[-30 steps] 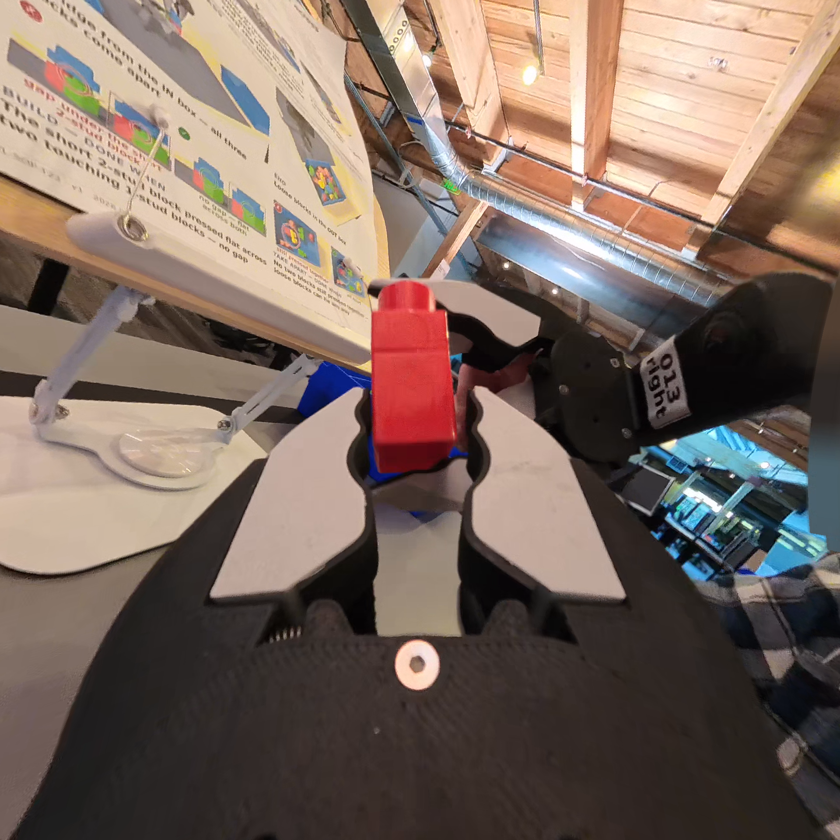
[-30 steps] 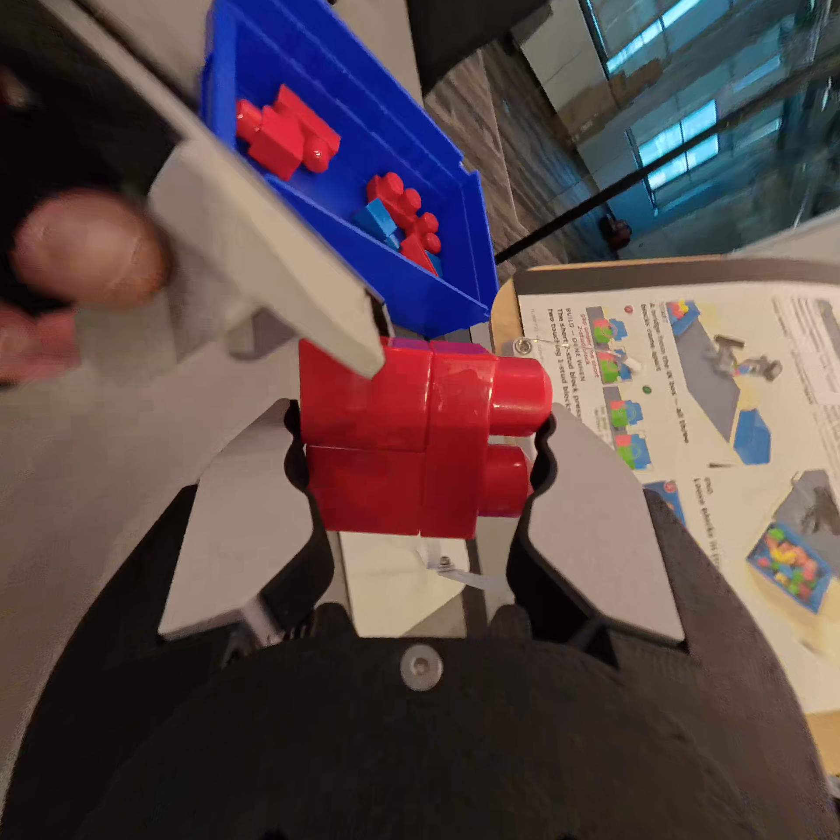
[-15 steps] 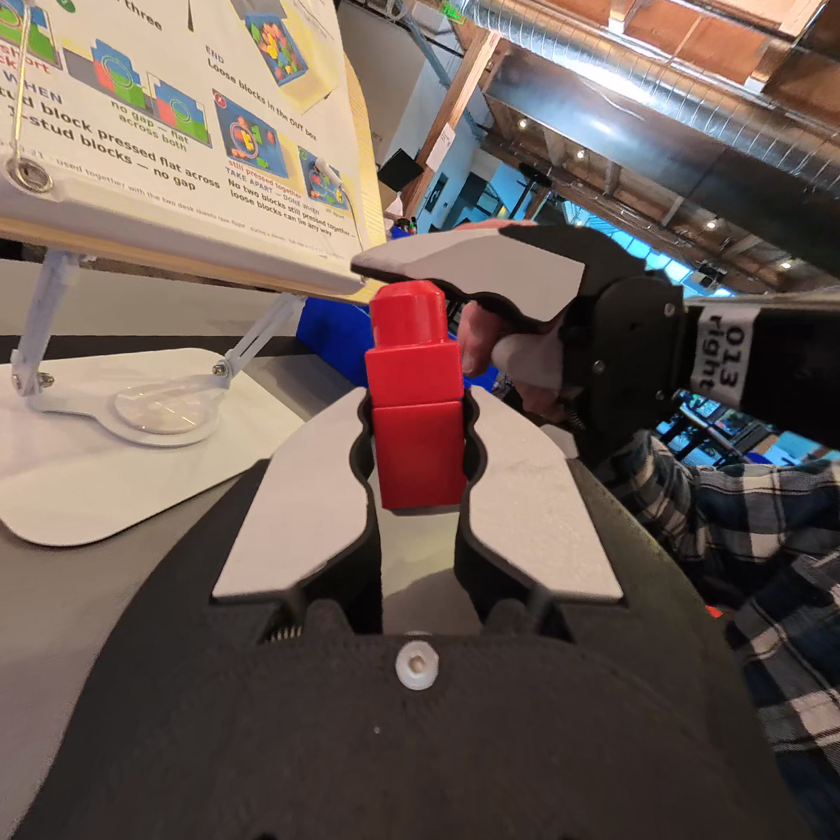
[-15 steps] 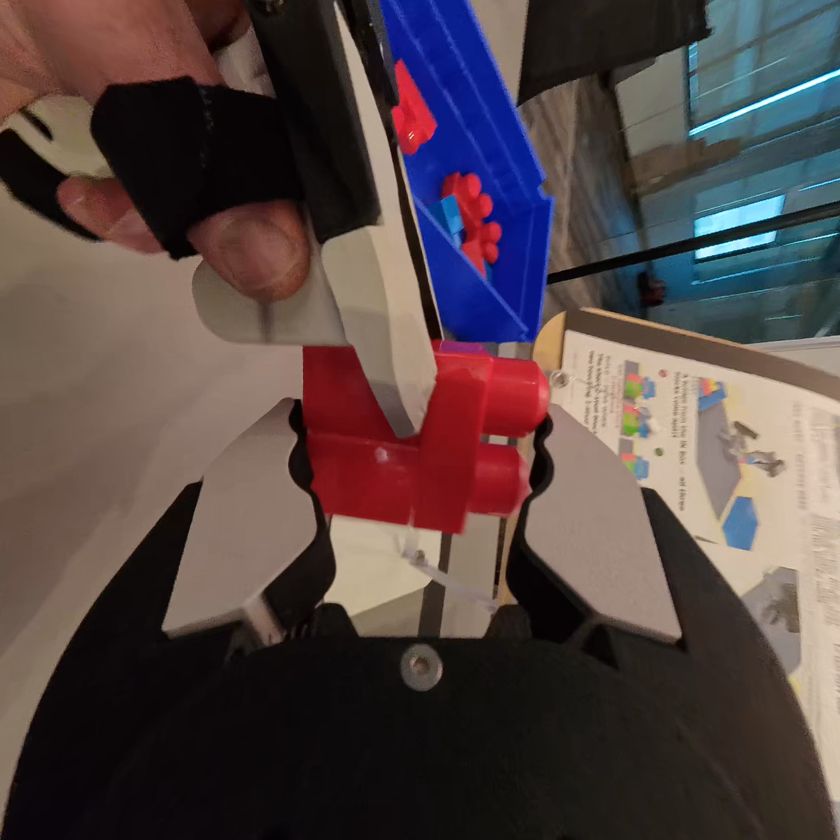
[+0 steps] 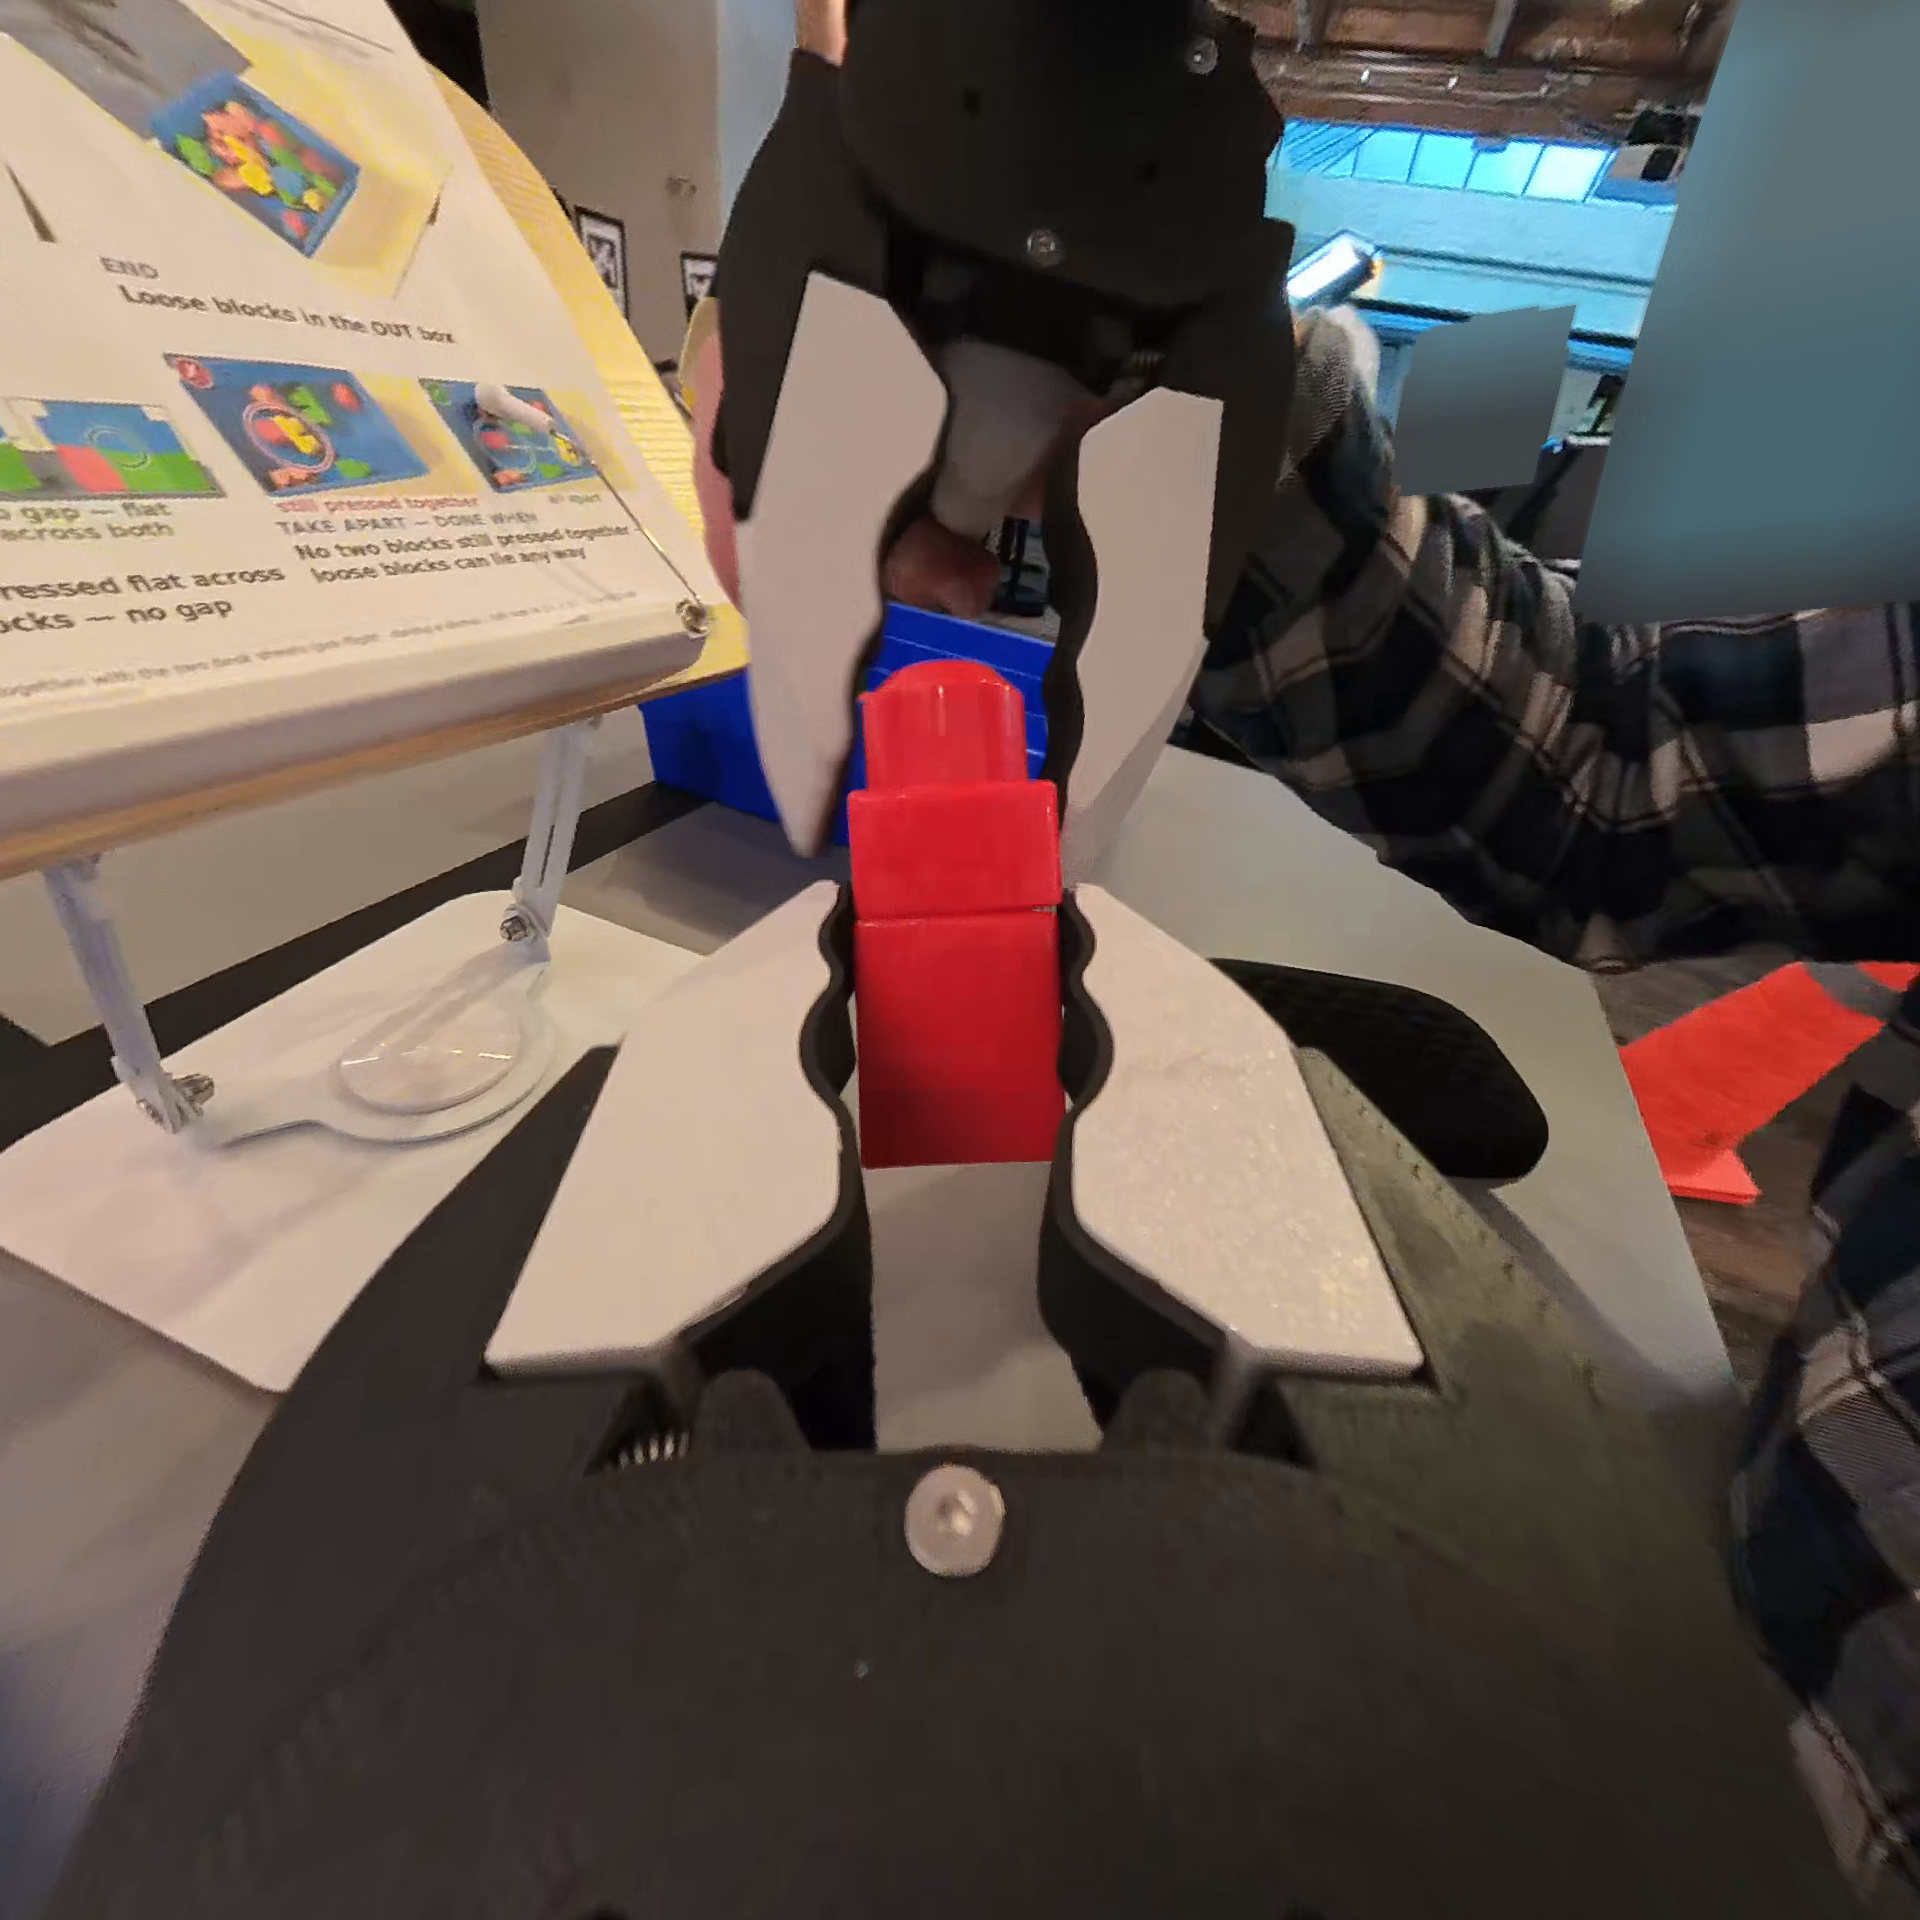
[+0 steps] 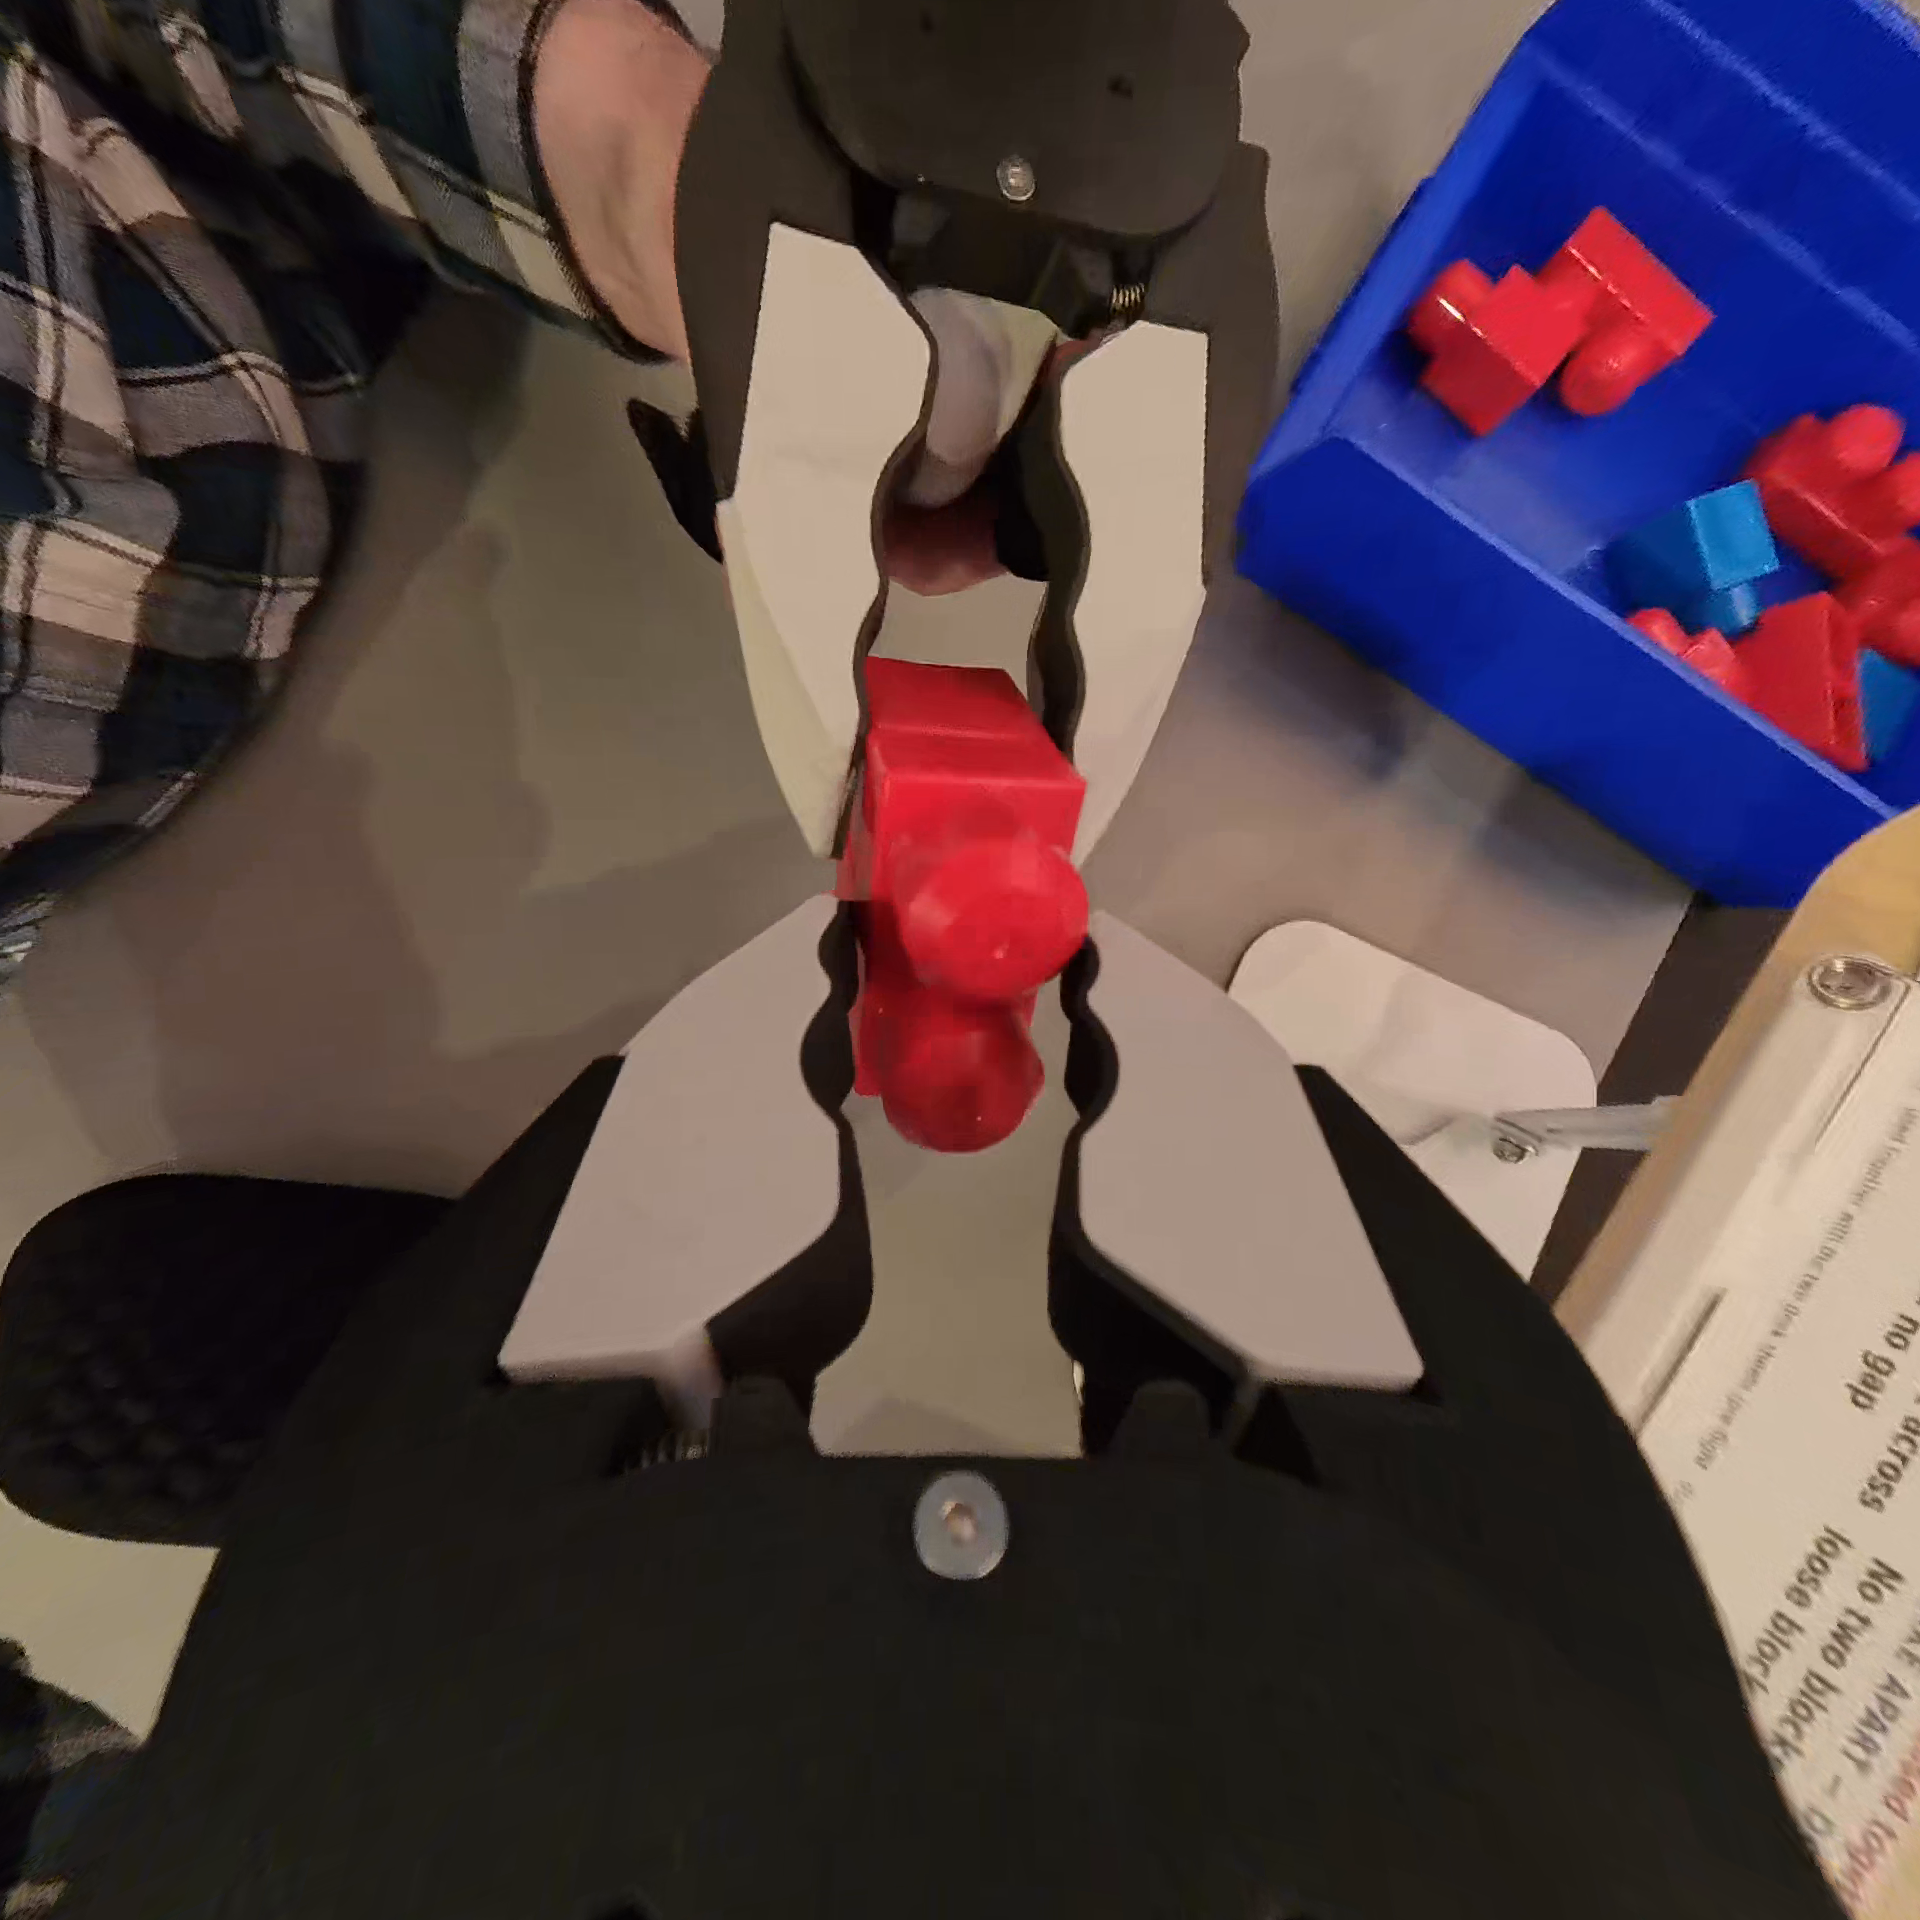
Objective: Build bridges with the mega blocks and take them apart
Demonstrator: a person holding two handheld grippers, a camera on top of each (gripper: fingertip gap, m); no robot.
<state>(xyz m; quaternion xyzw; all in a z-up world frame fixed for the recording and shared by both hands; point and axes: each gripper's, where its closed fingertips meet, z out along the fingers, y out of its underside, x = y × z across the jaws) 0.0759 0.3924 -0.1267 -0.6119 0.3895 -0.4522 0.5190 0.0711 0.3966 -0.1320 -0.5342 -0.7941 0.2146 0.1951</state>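
Note:
Two red mega blocks are pressed together and held in the air between my grippers. In the left wrist view my left gripper [image 5: 951,904] is shut on the plain red block [image 5: 956,1039], both pads against its sides. The red block with studs [image 5: 951,842] sits on top of it, and my right gripper [image 5: 945,831] comes from above with its fingers on either side of it. In the right wrist view my right gripper [image 6: 956,925] is shut on the studded red block [image 6: 977,935]. My left gripper [image 6: 956,831] holds the plain block [image 6: 956,717] behind it.
A blue bin [image 6: 1455,582] with several red and blue blocks stands on the grey table [image 6: 468,831] at the right. An instruction board [image 5: 312,416] on a white stand [image 5: 260,1195] is at the left. A person's plaid sleeve [image 5: 1558,779] is at the right. Left and right tips are no more than a few centimetres apart.
My right gripper turned to face the left gripper head-on and closed from wide open onto the studded red block. My left gripper kept its hold on the plain red block.

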